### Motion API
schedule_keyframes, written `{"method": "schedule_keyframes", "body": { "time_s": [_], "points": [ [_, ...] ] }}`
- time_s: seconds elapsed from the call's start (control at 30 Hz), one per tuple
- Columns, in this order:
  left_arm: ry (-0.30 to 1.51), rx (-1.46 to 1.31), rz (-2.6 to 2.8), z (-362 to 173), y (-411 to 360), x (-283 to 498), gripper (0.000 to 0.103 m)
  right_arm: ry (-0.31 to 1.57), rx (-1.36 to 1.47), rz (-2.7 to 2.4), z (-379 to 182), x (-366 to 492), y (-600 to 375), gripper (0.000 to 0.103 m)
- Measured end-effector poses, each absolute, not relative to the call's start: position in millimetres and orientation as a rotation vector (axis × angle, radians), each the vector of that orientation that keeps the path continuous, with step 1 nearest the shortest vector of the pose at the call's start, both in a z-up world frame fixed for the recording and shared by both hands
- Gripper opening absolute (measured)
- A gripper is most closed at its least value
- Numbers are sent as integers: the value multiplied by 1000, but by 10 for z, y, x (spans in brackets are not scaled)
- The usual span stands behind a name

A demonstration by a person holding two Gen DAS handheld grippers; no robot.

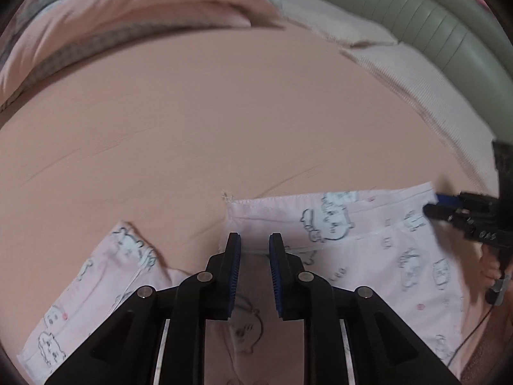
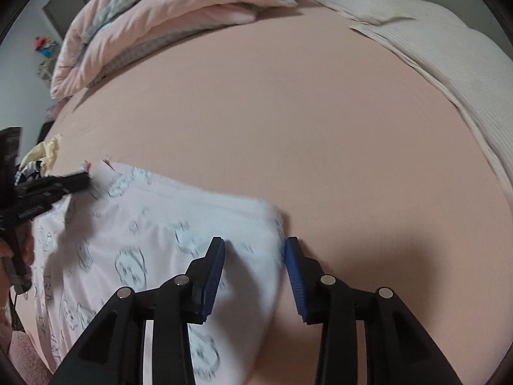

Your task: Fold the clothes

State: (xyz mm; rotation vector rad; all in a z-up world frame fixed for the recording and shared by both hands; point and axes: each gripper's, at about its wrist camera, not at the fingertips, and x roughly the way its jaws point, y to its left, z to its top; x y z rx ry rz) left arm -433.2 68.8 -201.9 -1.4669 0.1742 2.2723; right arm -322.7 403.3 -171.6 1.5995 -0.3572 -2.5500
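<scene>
A pale pink cotton garment printed with cartoon animals [image 1: 368, 250] lay spread flat on the peach-coloured bed sheet [image 1: 208, 128]. The left claw [image 1: 255, 250] hung released just above the garment's hemmed left corner, with cloth showing between its blue pads. The right claw [image 2: 255, 256] was released too, its blue-padded fingers [image 2: 213, 276] straddling the garment's right edge.
</scene>
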Motion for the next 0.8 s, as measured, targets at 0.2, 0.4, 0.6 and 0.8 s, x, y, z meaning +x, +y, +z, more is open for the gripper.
{"method": "schedule_keyframes", "body": {
  "time_s": [0.2, 0.4, 0.6, 0.8],
  "points": [
    [192, -1358, 2351, -1922, 775, -4352, 3, -453, 1502, -2524, -1705, -3281, 4080, 5],
    [179, -1391, 2344, -1950, 722, -4411, 3, -400, 1366, -2620, -1352, -3215, 4197, 5],
    [175, -1424, 2315, -1988, 670, -4415, 20, -460, 1576, -2538, -1689, -3315, 4179, 10],
    [324, -1380, 2315, -2082, 826, -4323, 39, -403, 1628, -2524, -1699, -3304, 4069, 20]
  ]
}}
